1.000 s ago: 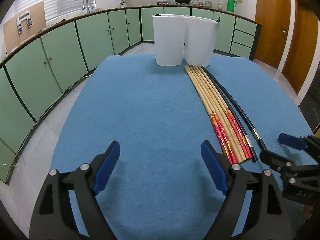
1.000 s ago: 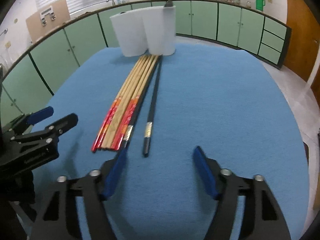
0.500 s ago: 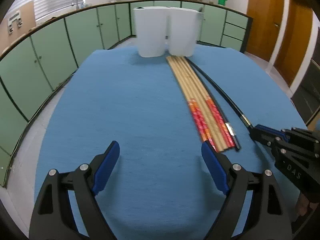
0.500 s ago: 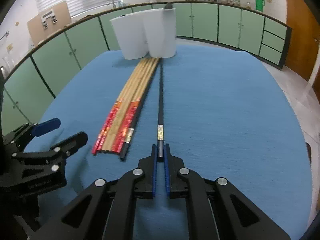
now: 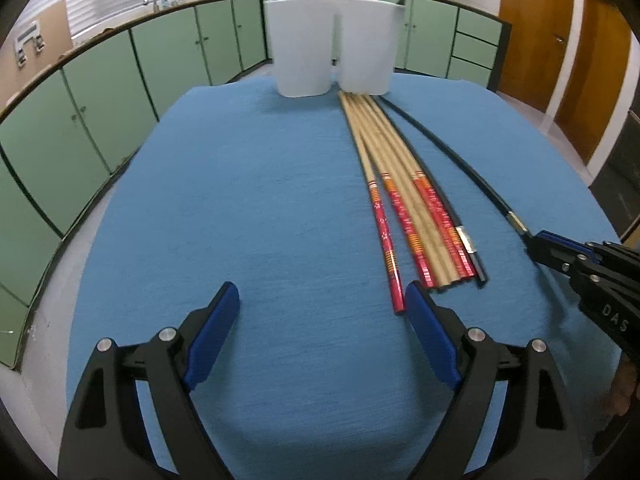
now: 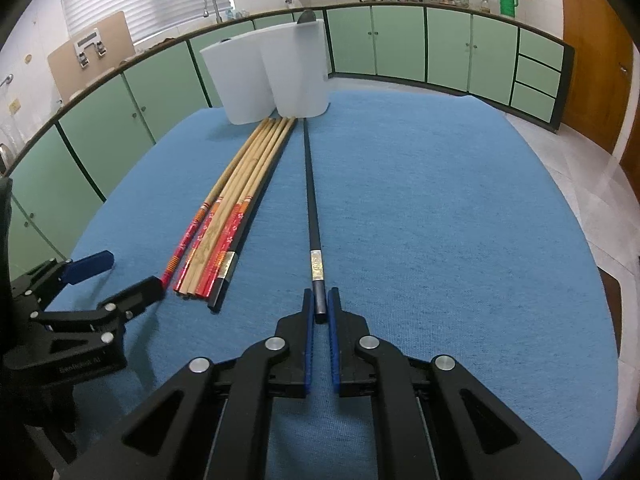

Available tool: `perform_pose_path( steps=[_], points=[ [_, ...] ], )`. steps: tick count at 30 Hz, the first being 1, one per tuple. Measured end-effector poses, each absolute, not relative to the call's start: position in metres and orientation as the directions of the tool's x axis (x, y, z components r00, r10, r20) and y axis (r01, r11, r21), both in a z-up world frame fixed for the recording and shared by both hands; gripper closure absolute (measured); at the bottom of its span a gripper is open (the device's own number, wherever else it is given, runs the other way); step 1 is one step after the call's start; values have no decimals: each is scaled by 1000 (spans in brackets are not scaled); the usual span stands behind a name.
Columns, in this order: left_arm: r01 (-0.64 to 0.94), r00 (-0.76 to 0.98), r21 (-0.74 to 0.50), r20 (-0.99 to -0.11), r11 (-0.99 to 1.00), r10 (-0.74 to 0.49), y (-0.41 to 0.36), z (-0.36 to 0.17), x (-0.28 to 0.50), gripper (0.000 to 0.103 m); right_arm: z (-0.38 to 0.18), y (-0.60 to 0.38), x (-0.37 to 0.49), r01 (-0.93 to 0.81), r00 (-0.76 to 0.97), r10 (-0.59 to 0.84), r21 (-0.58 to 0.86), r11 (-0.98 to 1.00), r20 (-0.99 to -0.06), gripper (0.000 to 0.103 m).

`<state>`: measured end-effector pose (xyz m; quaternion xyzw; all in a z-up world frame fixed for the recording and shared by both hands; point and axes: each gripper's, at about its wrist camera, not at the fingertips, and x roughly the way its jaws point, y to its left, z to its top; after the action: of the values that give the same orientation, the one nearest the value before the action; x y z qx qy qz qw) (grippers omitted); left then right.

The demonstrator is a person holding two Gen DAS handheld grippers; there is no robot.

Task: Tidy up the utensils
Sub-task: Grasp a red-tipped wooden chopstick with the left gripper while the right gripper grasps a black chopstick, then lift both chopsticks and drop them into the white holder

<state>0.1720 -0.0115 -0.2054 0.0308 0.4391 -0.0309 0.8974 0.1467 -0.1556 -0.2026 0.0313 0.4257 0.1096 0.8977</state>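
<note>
Matt blue cloth [image 6: 440, 208], wooden chopsticks [image 6: 248, 168], smooth white plastic holders [image 6: 272, 76].

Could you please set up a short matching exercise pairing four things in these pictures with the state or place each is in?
Things:
1. right gripper
2. left gripper
3. wooden chopsticks
4. white holders

States:
A. lying bundled on the blue cloth
B. open, nothing between the pads
C. standing at the cloth's far end
D. shut on the black chopstick

Pairs: 1-D, 2-B, 3-A, 4-C
</note>
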Motion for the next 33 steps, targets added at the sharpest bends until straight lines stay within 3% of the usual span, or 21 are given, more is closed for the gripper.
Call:
perform_pose_path(
  steps=[2, 7, 20, 23, 27, 28, 33],
  points=[
    [73, 611, 28, -792, 997, -22, -10, -205, 172, 20, -202, -157, 145, -181, 613, 235, 155, 971, -755, 94],
    [86, 604, 29, -796, 996, -29, -12, -207, 169, 21, -201, -160, 132, -224, 605, 274, 171, 960, -748, 78],
    [80, 615, 0, -787, 997, -50, -17, -207, 171, 38, -203, -155, 143, -216, 610, 253, 150, 965, -751, 78],
    [91, 619, 3, -784, 996, -54, -21, -206, 171, 47, -203, -149, 147, -215, 614, 226, 115, 970, -756, 82],
    [116, 623, 9, -779, 993, -66, -30, -205, 168, 68, -204, -151, 147, -206, 616, 216, 111, 972, -757, 96],
    [124, 623, 6, -779, 992, -73, -31, -205, 168, 77, -204, -152, 147, -205, 615, 224, 121, 971, -756, 96],
    [138, 625, 8, -776, 990, -81, -36, -204, 167, 98, -204, -155, 147, -206, 616, 236, 136, 969, -752, 96]
  ],
)
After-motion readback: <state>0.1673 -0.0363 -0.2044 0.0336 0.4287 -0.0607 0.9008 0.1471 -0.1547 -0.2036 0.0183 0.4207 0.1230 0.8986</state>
